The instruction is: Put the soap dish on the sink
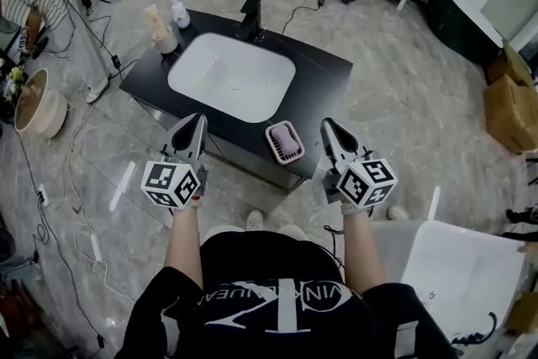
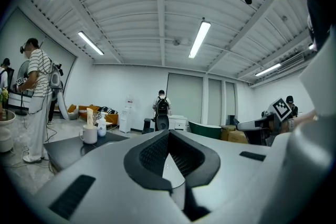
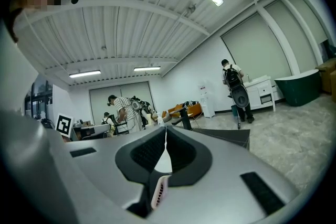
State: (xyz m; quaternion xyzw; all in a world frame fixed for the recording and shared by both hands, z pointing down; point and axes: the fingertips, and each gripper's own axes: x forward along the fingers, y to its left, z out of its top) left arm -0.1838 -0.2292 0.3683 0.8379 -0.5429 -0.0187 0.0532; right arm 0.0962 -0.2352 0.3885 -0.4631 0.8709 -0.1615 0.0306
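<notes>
A wide black vanity counter (image 1: 324,76) fills the middle of the head view, and a white rectangular basin (image 1: 231,76) is sunk into its top. The grey left gripper (image 1: 199,120) is held level at the counter's near edge, in front of the basin. Its jaws are pressed together at the tips, with nothing between them. The grey right gripper (image 1: 326,124) is held the same way at the near right corner, its jaws likewise closed tight and empty. The pink rectangular soap dish (image 1: 284,141) sits flat on the counter's near right corner, just off the basin's near right corner. It lies between the two grippers, nearer the right one, and touches neither. In the right gripper view a sliver of its ribbed pink edge shows below the closed jaws. A black faucet (image 1: 250,17) stands behind the basin. A white mug (image 1: 166,39) and a small white pump bottle (image 1: 179,11) stand at the far left corner.
</notes>
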